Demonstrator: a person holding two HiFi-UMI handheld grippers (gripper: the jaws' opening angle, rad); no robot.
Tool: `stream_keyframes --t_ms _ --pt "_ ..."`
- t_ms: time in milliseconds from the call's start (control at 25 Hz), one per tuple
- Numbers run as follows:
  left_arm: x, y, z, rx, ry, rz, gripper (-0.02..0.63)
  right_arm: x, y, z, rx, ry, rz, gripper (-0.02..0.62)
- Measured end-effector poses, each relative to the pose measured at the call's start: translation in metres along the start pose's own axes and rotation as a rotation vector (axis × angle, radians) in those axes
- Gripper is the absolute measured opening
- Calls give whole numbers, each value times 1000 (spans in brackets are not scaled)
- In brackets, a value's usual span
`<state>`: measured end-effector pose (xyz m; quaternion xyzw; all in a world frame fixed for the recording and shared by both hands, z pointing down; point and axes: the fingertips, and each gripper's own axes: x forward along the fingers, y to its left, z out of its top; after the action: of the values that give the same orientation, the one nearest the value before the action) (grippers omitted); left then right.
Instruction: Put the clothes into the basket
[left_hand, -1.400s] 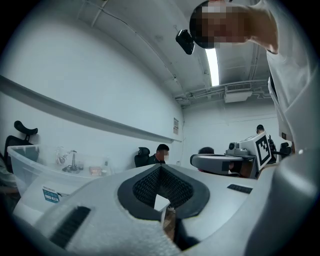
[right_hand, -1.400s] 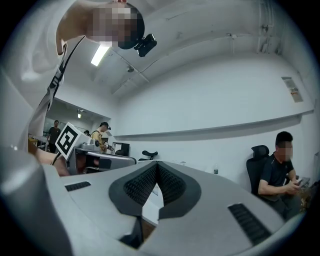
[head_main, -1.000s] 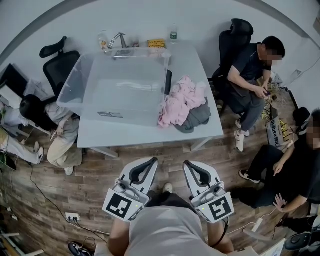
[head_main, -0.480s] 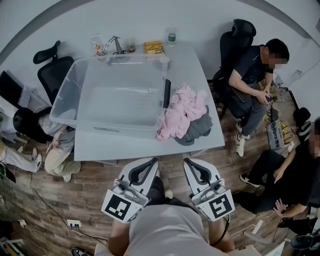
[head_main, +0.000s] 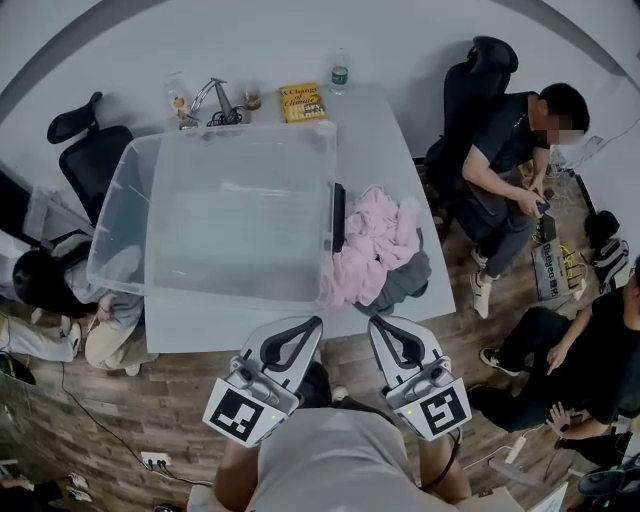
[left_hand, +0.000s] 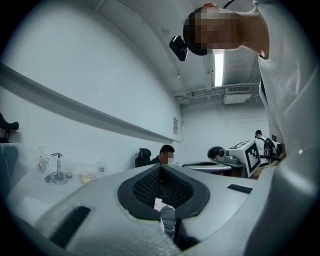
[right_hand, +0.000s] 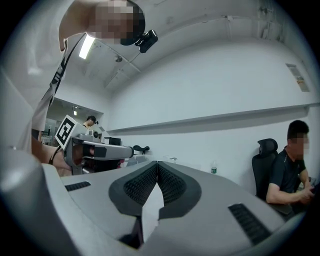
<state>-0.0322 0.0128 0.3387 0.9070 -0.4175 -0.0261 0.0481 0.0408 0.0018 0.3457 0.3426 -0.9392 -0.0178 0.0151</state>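
Left gripper (left_hand: 161, 167): jaws clenched, the tips meeting at a point, nothing held between the ribbed black pads. Right gripper (right_hand: 157, 164): jaws likewise clenched tip to tip, nothing grasped. Both grippers point level and side by side, close in front of the person's body, their tips short of the near edge of the white rectangular table (head_main: 395, 135) and touching nothing on it. Directly ahead of the right jaws, and slightly to the right of the left jaws, lies the heap of crumpled pink clothes (head_main: 368, 245) on the table top, apart from both grippers. A dark grey garment (head_main: 412, 282) lies partly under the pink heap on its right side, nearest the table corner. Ahead and to the left of the left jaws stands the large clear plastic storage basket (head_main: 118, 225); nothing can be seen inside it. Its right wall is touching or just beside the pink heap, and a black handle (head_main: 338, 216) sits on that wall. Beyond the basket, at the far edge of the table, are a yellow book (head_main: 302, 102), a small clear bottle with a dark cap (head_main: 340, 72) and a metal stand (head_main: 215, 100). Further right of the right jaws, a person in dark clothing (head_main: 510, 150) sits on a black office chair (head_main: 488, 62). The floor is dark wood plank (head_main: 150, 400).
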Motion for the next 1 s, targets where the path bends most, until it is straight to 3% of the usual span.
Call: stream_keyframes --t_ms 520,800,1000 --pt "30 50 0 -7 41 -94 6 49 -33 -2 -30 54 -87 6" --pt "49 66 2 -7 52 -112 6 64 -74 -27 -108 195 -146 14" --pt "62 75 -2 20 79 -106 6 74 -102 -57 -147 322 -146 79"
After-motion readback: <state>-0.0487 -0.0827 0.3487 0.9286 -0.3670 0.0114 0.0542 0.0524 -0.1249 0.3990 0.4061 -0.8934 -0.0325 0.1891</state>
